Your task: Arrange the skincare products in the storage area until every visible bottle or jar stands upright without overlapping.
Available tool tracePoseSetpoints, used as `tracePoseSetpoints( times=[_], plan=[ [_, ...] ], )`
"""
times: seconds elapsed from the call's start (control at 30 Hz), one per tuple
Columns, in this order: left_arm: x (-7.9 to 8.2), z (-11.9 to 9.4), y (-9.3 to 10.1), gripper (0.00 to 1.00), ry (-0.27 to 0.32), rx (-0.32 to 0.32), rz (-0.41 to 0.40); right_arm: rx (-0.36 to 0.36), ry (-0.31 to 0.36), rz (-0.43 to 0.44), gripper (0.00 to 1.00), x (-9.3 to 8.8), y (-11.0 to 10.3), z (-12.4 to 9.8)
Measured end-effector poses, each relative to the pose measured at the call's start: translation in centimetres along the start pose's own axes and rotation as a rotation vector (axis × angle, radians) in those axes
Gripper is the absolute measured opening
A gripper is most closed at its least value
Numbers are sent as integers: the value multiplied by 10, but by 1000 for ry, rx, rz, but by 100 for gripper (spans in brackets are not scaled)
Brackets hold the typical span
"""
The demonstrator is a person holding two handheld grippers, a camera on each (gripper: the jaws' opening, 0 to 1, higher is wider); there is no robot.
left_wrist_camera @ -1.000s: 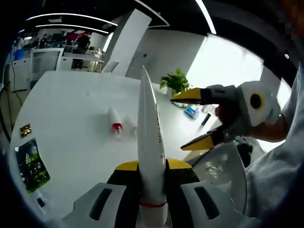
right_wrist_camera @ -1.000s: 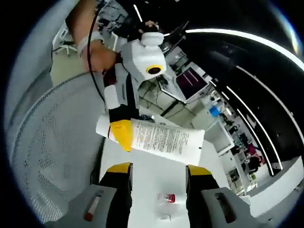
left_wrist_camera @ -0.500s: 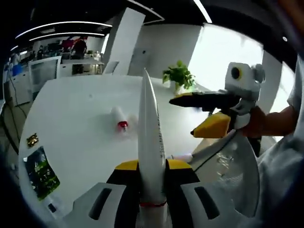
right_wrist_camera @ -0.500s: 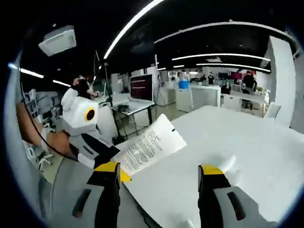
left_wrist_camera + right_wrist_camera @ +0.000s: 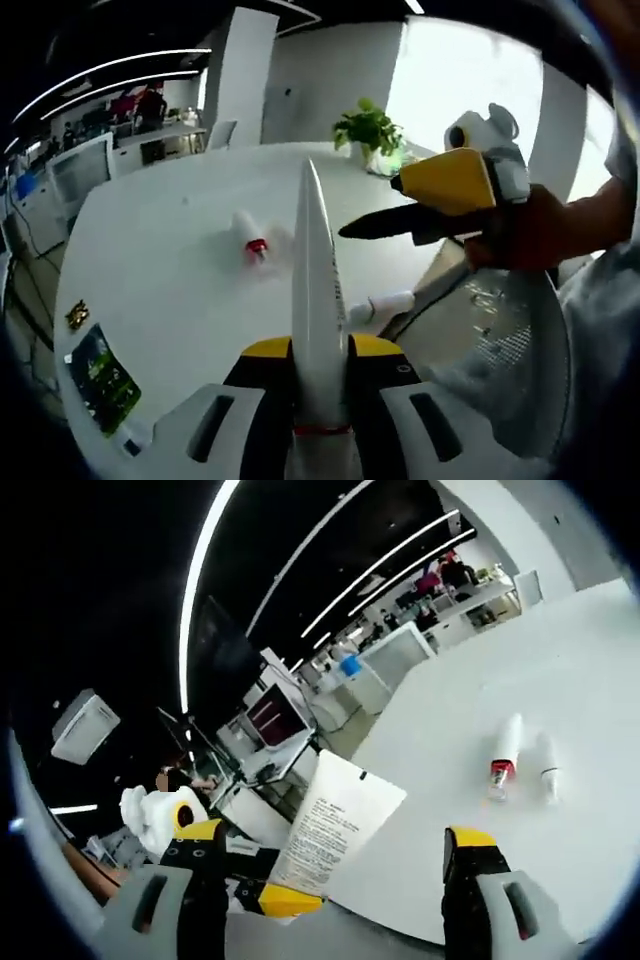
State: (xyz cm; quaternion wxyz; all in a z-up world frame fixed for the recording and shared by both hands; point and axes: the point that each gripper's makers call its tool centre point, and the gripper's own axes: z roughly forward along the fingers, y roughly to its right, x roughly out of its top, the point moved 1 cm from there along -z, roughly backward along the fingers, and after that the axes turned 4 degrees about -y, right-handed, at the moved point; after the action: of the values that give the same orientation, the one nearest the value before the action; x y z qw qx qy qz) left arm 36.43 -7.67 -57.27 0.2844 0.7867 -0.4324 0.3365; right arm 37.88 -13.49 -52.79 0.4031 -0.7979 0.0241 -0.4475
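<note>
Tube [image 5: 316, 300] of white skincare cream sits pinched edge-on between our left gripper's [image 5: 320, 352] jaws, above the white table [image 5: 170, 270]. Beyond it lie a red-capped bottle [image 5: 249, 236] and a white bottle [image 5: 380, 306] beside the mesh basket [image 5: 500, 360]. Our right gripper [image 5: 335, 865] stands spread, holding nothing.
</note>
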Motion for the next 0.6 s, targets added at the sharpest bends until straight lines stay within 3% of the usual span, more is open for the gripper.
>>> tracePoseSetpoints(
  times=[0.17, 0.33, 0.4, 0.6],
  plan=[
    [2, -1, 0, 18, 15, 4, 17, 53, -16, 74, 78, -6, -2, 5],
    [-1, 0, 13, 18, 1, -23, 92, 83, -51, 28, 77, -13, -15, 11],
    [1, -2, 14, 18, 14, -27, 96, 81, -63, 29, 79, -15, -14, 11],
    [8, -3, 21, 18, 50, -30, 165, 72, -42, 109, 70, -10, -4, 5]
  ],
)
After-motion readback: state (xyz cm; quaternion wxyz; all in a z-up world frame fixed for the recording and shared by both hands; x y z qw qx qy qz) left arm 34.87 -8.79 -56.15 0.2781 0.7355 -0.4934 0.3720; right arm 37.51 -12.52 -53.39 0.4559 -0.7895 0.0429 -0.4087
